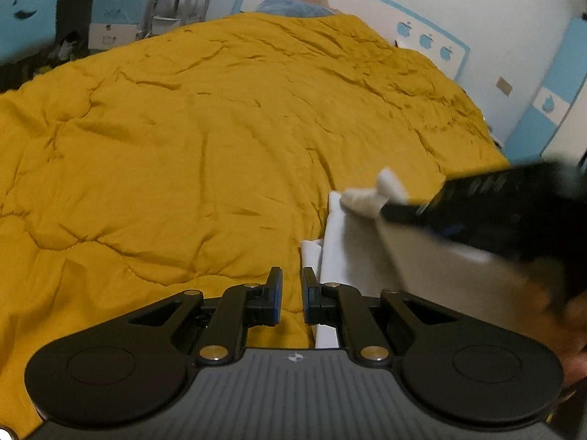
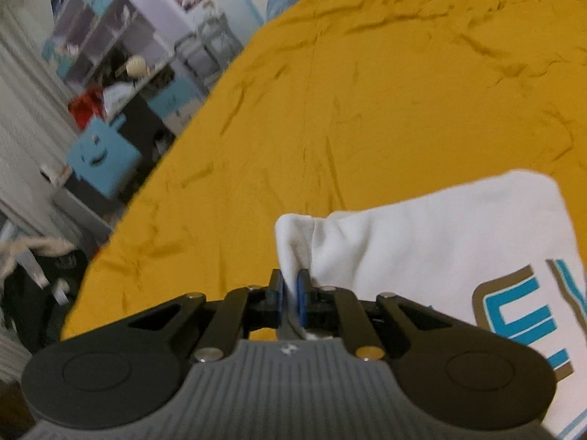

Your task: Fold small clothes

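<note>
A white garment [image 2: 422,242] with blue and brown lettering lies on the yellow duvet [image 2: 367,110], one corner lifted. My right gripper [image 2: 290,293] is shut on a bunched fold of that corner, and the cloth runs back between the blue pads. In the left wrist view the right gripper [image 1: 383,209] comes in blurred from the right, with the white garment [image 1: 341,249] hanging from its tip. My left gripper [image 1: 291,293] hovers at the garment's left edge. Its jaws are shut to a narrow slit that shows only duvet. White cloth passes under its right finger [image 1: 310,293].
The yellow duvet [image 1: 183,128] covers the whole bed, with a blue pillow [image 1: 290,5] at the far end. A person's hand [image 1: 565,315] shows at the right edge. Shelves [image 2: 102,40], a blue smiley box [image 2: 102,154] and clutter stand beside the bed on the left.
</note>
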